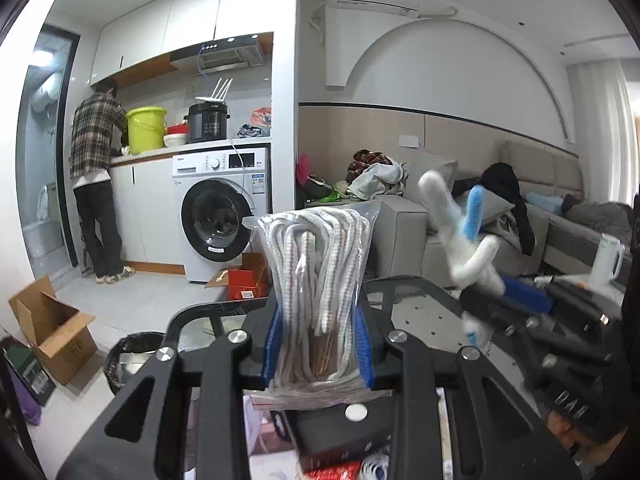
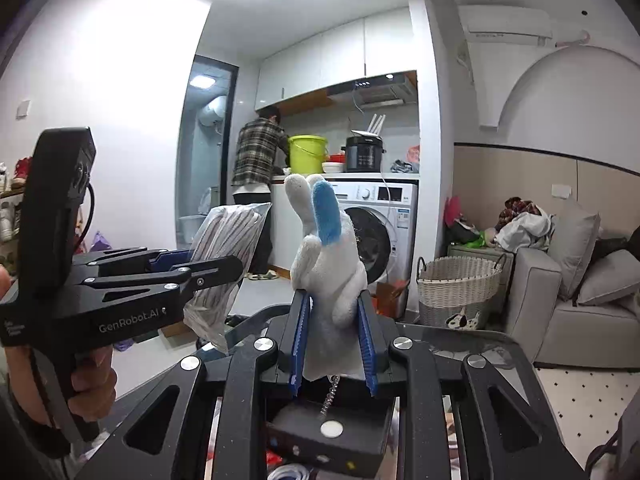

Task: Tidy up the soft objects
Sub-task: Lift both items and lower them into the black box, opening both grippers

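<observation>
Clear bag (image 1: 320, 276) of seemingly white cord (image 1: 316, 248)

Ahead of the left gripper (image 1: 318, 344), its bagged rope (image 1: 316, 280) fills the gap between the fingers; the right gripper (image 1: 516, 296), bearing a plush toy (image 1: 460, 236), crowds its right side. Beyond both, open floor (image 1: 132, 300) runs to the washing machine (image 1: 224, 208). Right of the right gripper (image 2: 334, 340), a wicker basket (image 2: 458, 284) and sofa (image 2: 560, 300) block passage.
</observation>
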A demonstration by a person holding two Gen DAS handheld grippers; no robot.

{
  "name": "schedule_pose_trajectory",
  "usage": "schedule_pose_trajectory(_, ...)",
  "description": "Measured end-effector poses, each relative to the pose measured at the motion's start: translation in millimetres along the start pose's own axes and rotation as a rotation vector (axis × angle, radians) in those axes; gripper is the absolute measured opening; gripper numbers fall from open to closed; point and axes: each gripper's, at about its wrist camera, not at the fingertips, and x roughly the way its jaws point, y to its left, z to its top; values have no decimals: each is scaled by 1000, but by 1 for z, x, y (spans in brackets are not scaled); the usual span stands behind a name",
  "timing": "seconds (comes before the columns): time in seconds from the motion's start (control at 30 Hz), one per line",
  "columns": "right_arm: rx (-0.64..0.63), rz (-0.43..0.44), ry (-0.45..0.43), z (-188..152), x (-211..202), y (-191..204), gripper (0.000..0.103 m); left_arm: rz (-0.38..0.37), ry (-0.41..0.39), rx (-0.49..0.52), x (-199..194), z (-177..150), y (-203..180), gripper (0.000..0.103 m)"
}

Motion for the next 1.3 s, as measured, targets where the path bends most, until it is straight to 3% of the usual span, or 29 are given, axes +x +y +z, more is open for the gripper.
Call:
schedule_pose_trajectory(0.13,10,-18,33,3,31,-4,23,2,34,-31,24,0,4,29)
schedule_pose_trajectory(0.27,20,-19,99,-2,59,-4,23,5,137,-62,56,-12,10,29)
schedule_pose_trajectory(0.53,46,-20,354,-28,116,-19,23,9,344,-79,104,-44,7,29)
schedule_pose_trajectory(1.03,62,25,726,-103,167,-35,23,-6,622,-17,132,-85,-14,29)
schedule_pose_trajectory(1.3,40,35,830,-118,169,-38,23,-14,673,-10,127,-88,-14,30)
